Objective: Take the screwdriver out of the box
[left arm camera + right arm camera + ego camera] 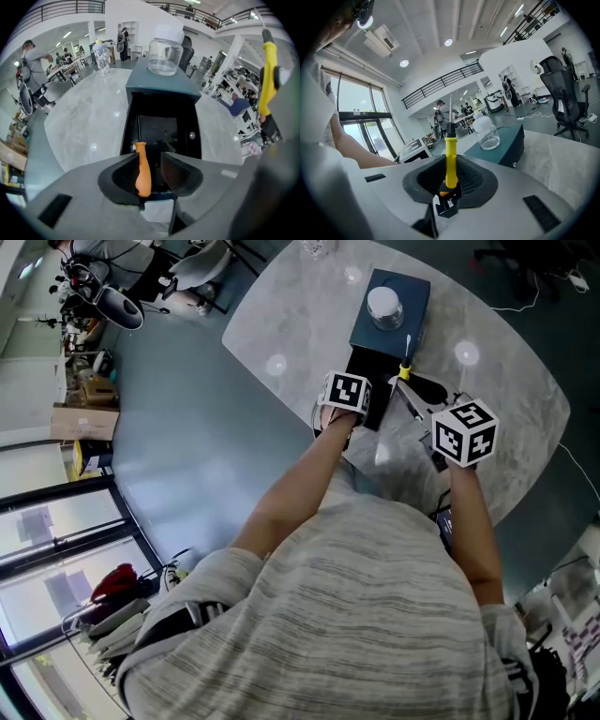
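The left claw (pixel 149 157) hangs over the open black well of the dark teal box (pixel 187 86), its jaws spread wide. Between them sits the slim orange-handled screwdriver (pixel 142 168), not yet pinched. It lies close against the left-hand jaw, with a clear gap to the other one, though I cannot tell whether it actually touches that near pad.

What the next move depends on, as I see it, is the handle's line. Its long axis runs the way the claw points, down into the well, with the rounded butt nearest the claw and the narrow neck farther in. So the jaws straddle it side to side rather than end to end. They could simply close across its width and then lift it out along that same line.

The right claw (pixel 451 164) is out of this one (it is busy anyway). It is pressed together on a yellow-handled screwdriver (pixel 450 147), shaft pointing away from it, and is held off to the right of the box above the pale marbled tabletop (pixel 89 117).

Beyond the left claw, a clear glass jar (pixel 165 55) stands on the box's closed top, well past the well.
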A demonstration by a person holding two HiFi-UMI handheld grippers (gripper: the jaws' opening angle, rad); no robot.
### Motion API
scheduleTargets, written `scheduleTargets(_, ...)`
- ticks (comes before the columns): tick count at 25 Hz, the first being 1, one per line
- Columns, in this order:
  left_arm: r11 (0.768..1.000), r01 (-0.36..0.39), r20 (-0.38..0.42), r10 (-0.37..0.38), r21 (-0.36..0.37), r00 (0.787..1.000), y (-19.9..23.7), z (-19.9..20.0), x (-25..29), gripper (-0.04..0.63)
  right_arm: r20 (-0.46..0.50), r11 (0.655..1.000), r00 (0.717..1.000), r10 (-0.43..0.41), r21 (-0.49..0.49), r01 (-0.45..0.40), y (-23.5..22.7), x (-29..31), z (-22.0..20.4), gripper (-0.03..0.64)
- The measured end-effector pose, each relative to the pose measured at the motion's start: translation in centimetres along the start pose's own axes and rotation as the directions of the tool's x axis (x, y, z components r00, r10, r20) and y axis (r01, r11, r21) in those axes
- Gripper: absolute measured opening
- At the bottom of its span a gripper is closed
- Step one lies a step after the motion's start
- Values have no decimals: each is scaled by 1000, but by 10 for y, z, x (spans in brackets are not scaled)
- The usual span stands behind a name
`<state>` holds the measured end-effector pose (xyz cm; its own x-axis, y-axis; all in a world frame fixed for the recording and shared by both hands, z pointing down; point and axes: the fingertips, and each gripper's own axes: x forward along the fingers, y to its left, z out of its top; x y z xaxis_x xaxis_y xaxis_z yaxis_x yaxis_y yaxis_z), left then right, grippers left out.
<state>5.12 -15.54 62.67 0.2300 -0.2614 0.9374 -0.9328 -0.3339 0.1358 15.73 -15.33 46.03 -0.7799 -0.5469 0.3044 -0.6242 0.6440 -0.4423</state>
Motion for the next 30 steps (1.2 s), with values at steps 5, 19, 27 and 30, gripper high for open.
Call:
scheduleTargets(5,967,235,81,-227,-100,970,-26,11,-15,95,18,1000,1000,-6,11,6,-3,0,3,66)
scheduleTargets(19,986,138,-27,-141,-89,990,-20,-1,14,150,15,999,999,-39,18,39,-9,-14,-1,66)
scheduleTargets(27,998,66,-94,-68,-19,993,-14,-5,26,131,19,998,998,-58,29,57,-17,-20,-2,66)
scheduleTargets(30,997,77,-91,-79,-25,993,-15,-5,25,124,19,998,998,-57,28,56,-16,-20,-2,66)
